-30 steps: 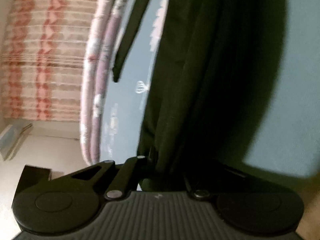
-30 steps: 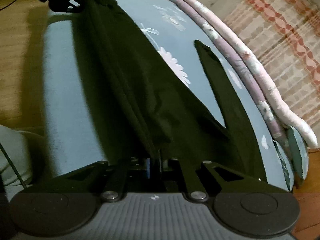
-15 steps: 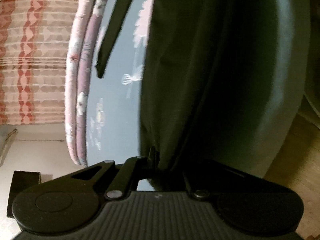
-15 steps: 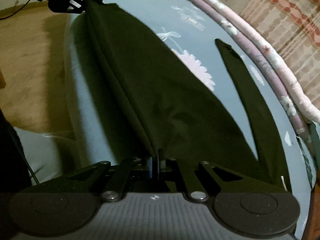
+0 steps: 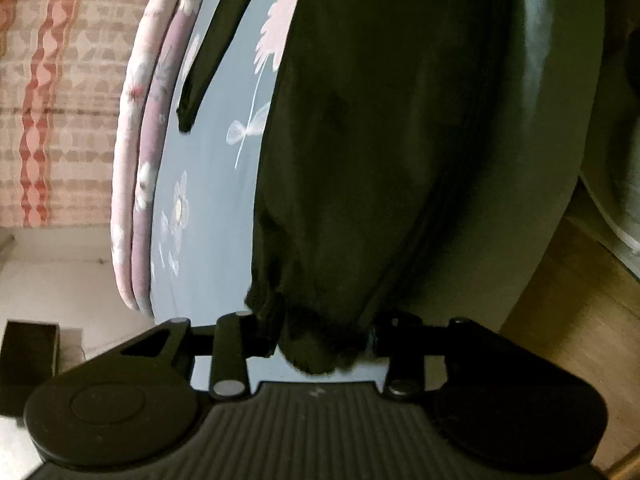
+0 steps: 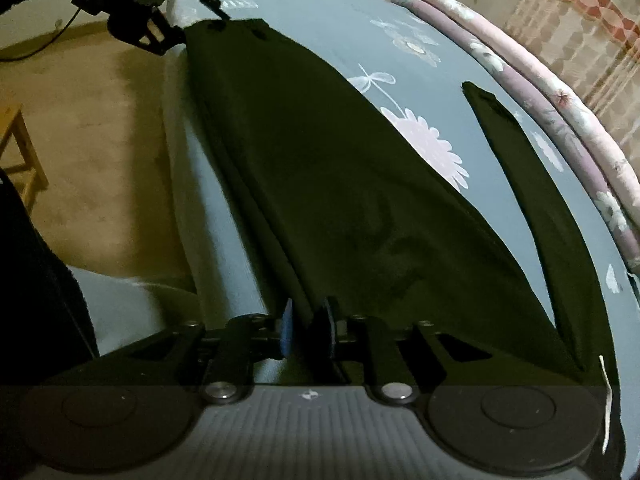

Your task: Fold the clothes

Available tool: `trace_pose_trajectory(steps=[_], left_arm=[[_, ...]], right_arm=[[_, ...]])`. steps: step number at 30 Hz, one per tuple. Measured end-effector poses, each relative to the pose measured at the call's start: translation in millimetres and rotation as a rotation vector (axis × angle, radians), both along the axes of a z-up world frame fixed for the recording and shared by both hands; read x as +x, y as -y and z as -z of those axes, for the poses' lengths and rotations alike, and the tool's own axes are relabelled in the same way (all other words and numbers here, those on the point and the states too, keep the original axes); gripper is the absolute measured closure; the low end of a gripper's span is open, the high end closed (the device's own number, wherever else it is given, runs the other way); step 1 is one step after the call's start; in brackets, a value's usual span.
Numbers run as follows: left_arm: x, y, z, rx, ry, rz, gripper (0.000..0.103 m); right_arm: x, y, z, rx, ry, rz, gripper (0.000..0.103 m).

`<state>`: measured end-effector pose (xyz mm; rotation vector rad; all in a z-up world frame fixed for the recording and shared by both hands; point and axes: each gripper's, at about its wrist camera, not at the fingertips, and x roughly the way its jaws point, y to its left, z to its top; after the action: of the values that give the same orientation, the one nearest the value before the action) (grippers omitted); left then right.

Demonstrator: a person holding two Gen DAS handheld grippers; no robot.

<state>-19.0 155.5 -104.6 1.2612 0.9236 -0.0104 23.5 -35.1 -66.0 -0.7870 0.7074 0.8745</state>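
Across the blue flowered bedsheet [image 6: 320, 12] lies a dark green garment [image 6: 340, 184], folded lengthwise into a long band along the near edge of the bed, with one narrow strip of it [image 6: 520, 176] splayed apart toward the rolled pink and purple floral quilt [image 6: 532, 80] at the far side. At one end, the left claw [image 5: 316, 344] has its jaws spreading, and the gathered hem of the garment [image 5: 312, 344] sits loosely between the fingers, not pinched. From the right wrist view the left claw [image 6: 192, 28] shows at the garment's far end, its fingers parted at the cloth's corners. At the other end, the right claw [image 6: 308, 328] is also opening; its blue-padded fingers [image 6: 286, 330] stand a little apart with a fold of the cloth between them, and the pads appear to have let go of it. Wooden floor [image 6: 88, 128] lies beside the bed.
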Motion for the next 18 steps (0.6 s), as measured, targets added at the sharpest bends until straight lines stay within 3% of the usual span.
trace_pose_trajectory(steps=[6, 8, 10, 14, 18], left_arm=[[-15.4, -33.5, -20.1, -0.014, -0.031, -0.128, 0.053], [-11.1, -47.9, -32.7, -0.063, 0.003, -0.196, 0.053], [-0.5, -61.4, -49.5, -0.182, 0.060, -0.266, 0.053], [31.7, -83.7, -76.1, -0.518, 0.174, -0.362, 0.053], [61.8, -112.8, -71.3, -0.825, 0.251, -0.467, 0.054]], right_arm=[[-1.3, -1.9, -4.5, 0.027, 0.018, -0.022, 0.079], [-1.9, -0.7, -7.2, 0.042, 0.012, -0.029, 0.076], [-1.8, 1.9, -12.1, 0.071, -0.005, -0.036, 0.070], [-3.3, 11.0, -27.1, 0.136, -0.021, -0.042, 0.060], [-3.5, 22.4, -38.6, 0.176, 0.003, -0.001, 0.055]])
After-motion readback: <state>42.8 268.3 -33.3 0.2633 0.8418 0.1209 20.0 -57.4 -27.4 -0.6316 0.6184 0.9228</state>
